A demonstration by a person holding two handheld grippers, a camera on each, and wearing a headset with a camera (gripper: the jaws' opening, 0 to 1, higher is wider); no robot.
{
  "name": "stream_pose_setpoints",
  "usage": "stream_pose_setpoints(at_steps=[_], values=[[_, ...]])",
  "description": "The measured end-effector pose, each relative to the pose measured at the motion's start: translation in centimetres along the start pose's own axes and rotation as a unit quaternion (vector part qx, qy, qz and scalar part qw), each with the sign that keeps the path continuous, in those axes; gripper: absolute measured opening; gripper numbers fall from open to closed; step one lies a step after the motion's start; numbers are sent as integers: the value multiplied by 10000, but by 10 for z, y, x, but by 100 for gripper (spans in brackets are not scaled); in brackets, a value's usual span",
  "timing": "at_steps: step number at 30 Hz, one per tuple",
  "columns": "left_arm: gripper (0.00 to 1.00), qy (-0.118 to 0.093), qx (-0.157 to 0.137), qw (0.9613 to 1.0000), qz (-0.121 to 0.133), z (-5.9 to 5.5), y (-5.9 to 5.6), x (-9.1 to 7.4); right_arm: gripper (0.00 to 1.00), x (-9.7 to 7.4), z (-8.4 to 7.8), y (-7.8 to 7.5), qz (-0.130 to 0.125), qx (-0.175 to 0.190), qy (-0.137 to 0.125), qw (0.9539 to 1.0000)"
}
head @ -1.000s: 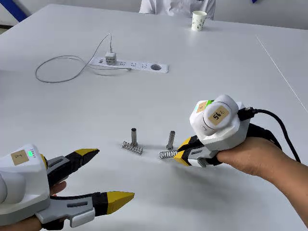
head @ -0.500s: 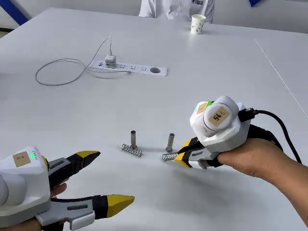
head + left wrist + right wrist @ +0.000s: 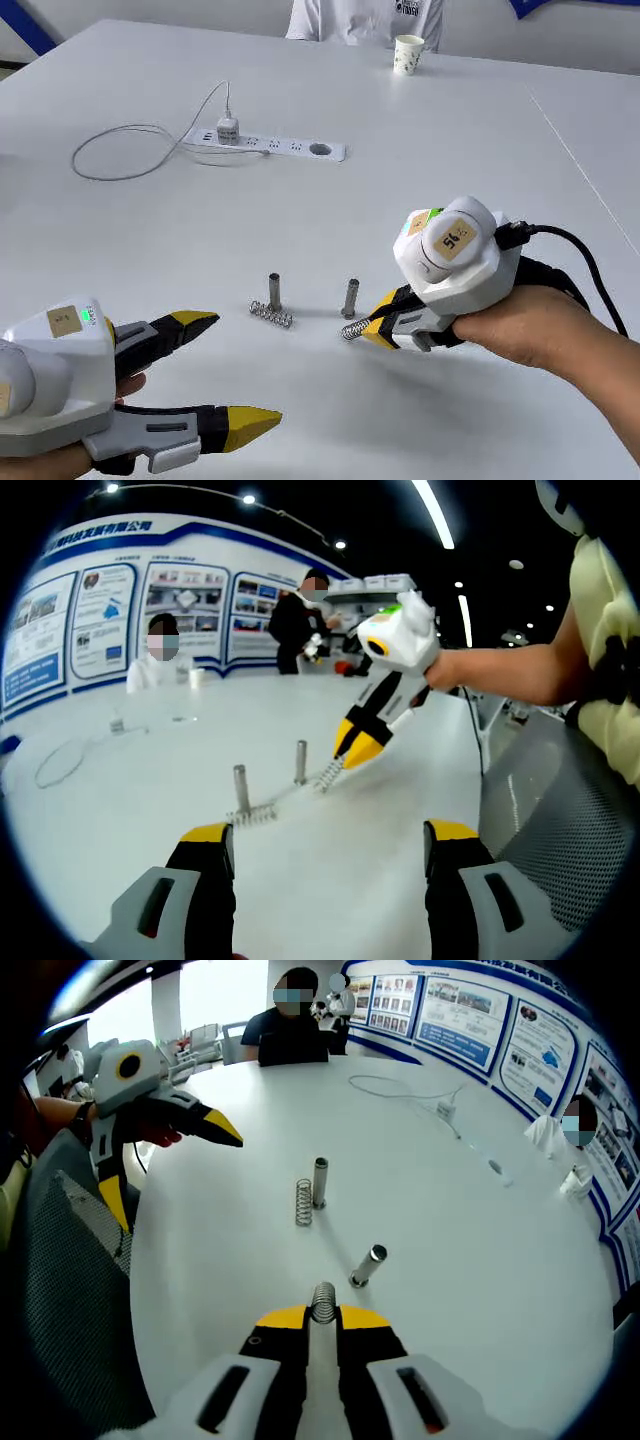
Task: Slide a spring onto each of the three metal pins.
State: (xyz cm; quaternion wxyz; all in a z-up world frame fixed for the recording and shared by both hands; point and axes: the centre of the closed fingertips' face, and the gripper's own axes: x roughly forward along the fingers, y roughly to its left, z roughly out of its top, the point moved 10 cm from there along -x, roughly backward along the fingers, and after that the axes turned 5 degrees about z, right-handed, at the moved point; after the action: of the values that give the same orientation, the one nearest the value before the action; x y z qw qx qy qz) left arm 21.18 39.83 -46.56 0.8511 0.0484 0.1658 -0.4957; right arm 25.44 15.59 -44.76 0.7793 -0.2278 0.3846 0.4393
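The right gripper [image 3: 372,325] has its yellow-tipped fingers closed on a small coiled steel spring [image 3: 352,329], just beside an upright grey metal pin [image 3: 351,297] on the white desk [image 3: 450,130]. Left of that pin, a second spring [image 3: 271,315] lies by another pin [image 3: 274,291]. The left gripper [image 3: 245,367] holds its fingers wide apart, empty.

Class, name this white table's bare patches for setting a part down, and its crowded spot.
Bare: between the white power strip and the two upright metal pins; right of the strip, towards the paper cup. Crowded: around the pins, with a loose spring and the held spring in the right gripper.
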Motion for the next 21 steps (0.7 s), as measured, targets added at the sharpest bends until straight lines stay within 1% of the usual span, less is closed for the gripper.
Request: stream_pose_setpoints(at_steps=[5, 11, 14, 16, 18, 21], values=[[78, 82, 150, 9998, -119, 1, -1, 5, 11, -4, 3, 3, 40, -21, 23, 10000], [76, 122, 278, 9992, -244, 4, -1, 12, 11, -8, 8, 7, 93, -61, 54, 9999], [75, 165, 355, 9987, -331, 4, -1, 17, 11, -9, 10, 9, 122, -86, 61, 9999], [75, 226, 423, 9981, -386, 3, -1, 21, 11, -10, 12, 11, 145, -108, 69, 9998], [74, 259, 465, 9977, -429, 1, 2, 25, 11, -10, 13, 12, 165, -121, 80, 9998], [73, 287, 512, 9971, -482, 0, 4, 29, 11, -10, 15, 14, 184, -142, 83, 9997]])
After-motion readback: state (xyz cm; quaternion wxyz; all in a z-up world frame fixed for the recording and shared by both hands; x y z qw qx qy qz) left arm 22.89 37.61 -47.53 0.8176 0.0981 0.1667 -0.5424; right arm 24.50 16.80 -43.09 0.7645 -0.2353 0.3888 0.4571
